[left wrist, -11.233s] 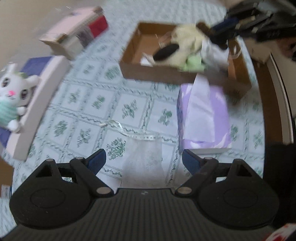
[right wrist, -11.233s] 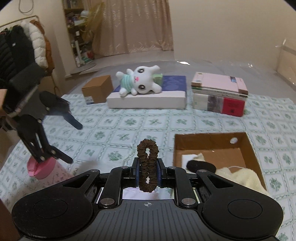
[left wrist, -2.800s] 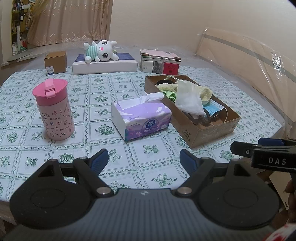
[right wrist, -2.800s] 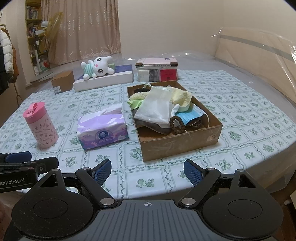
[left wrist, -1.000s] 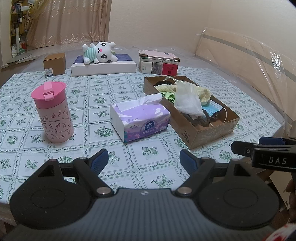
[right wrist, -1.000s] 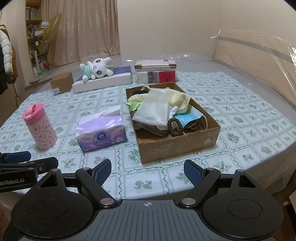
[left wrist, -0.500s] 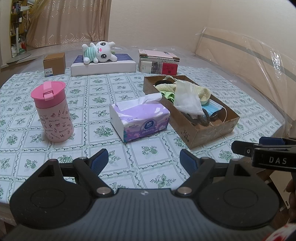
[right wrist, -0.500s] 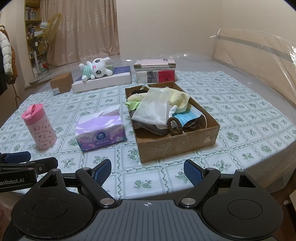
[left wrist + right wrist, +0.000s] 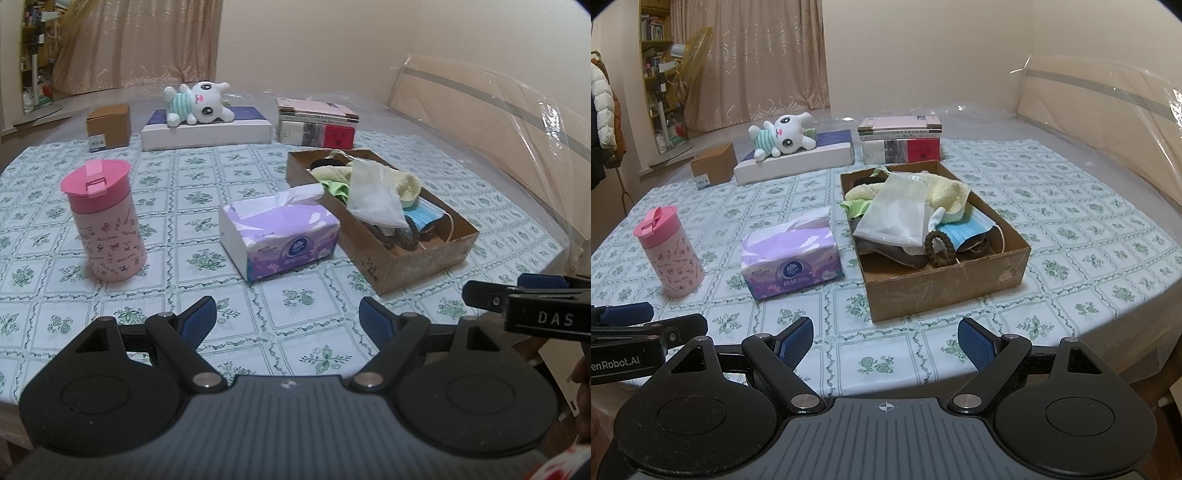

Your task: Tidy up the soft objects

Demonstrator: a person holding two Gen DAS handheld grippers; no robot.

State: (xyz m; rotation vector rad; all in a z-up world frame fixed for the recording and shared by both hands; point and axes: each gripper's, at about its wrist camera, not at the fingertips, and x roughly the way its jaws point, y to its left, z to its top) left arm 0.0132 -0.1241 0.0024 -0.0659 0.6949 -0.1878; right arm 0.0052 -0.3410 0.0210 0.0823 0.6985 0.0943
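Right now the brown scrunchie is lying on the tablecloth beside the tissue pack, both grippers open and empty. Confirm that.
Not quite. The right wrist view shows the brown scrunchie inside the cardboard box, against the blue mask, not on the tablecloth. Both grippers are open and empty.

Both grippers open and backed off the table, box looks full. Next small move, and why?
Probably none on the box: retreat and stop. The cardboard box already holds the towel, mesh pouch, face mask and scrunchie. The left gripper and right gripper are open and empty. If the plush bunny counts, reach for it.
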